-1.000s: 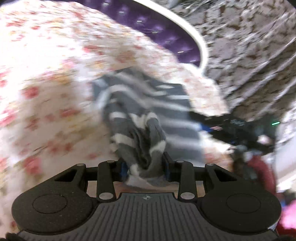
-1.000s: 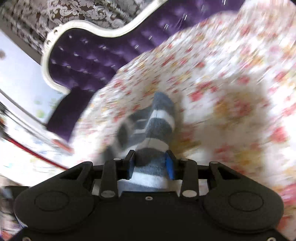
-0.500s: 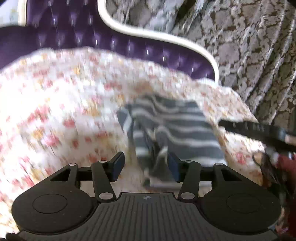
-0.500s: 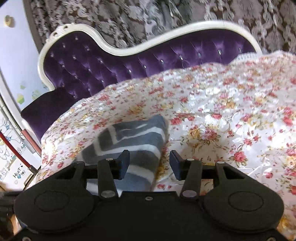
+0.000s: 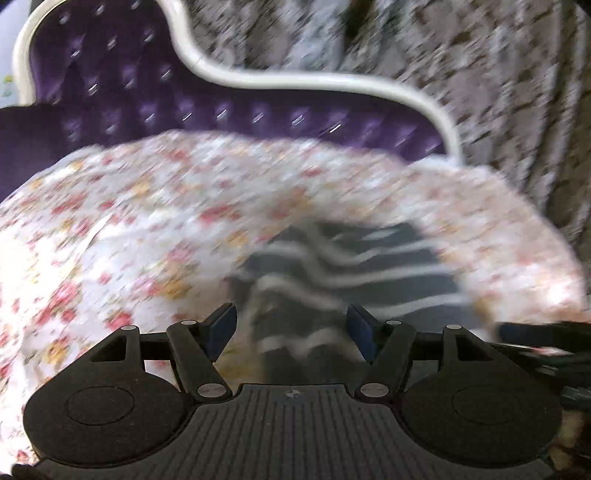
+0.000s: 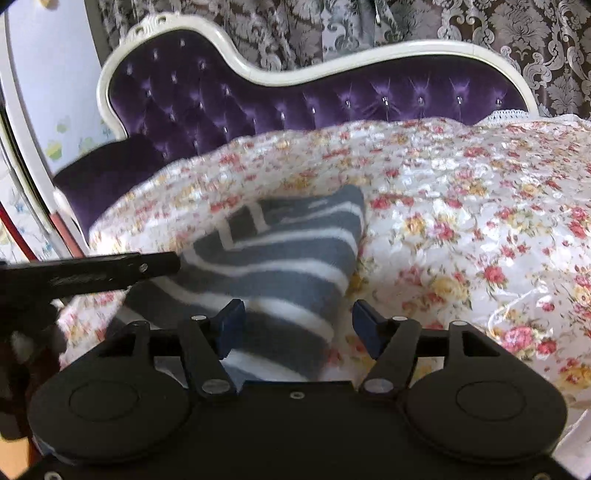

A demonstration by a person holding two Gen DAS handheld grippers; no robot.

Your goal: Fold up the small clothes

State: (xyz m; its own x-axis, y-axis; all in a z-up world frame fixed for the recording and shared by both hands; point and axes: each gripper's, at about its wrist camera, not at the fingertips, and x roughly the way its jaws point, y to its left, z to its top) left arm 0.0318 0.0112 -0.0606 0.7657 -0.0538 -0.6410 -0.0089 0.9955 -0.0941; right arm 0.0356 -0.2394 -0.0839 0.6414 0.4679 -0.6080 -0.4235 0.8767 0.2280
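Purple tufted sofa, white-framed, with a patterned curtain behind it: largest item we list.

Floral cover, glossy, spread over the seat; it serves as our work surface.

Striped garment, grey and white, soft knit: lies on the cover near its front edge, apparently folded over once, with one lumpy, rumpled end nearest our left tool. The left view is blurred, so we cannot read its edges there.

Left gripper: fingers spread apart, empty, hovering just above the rumpled end. It also shows as a dark bar at the left of the right view.

Right gripper: fingers spread apart, empty, over the garment's near right corner.

Risk noted: the glossy cover looks slippery, so a one-sided pinch may drag the garment askew. Closing on the bunched end could also catch several layers, or the cover, and undo the fold.
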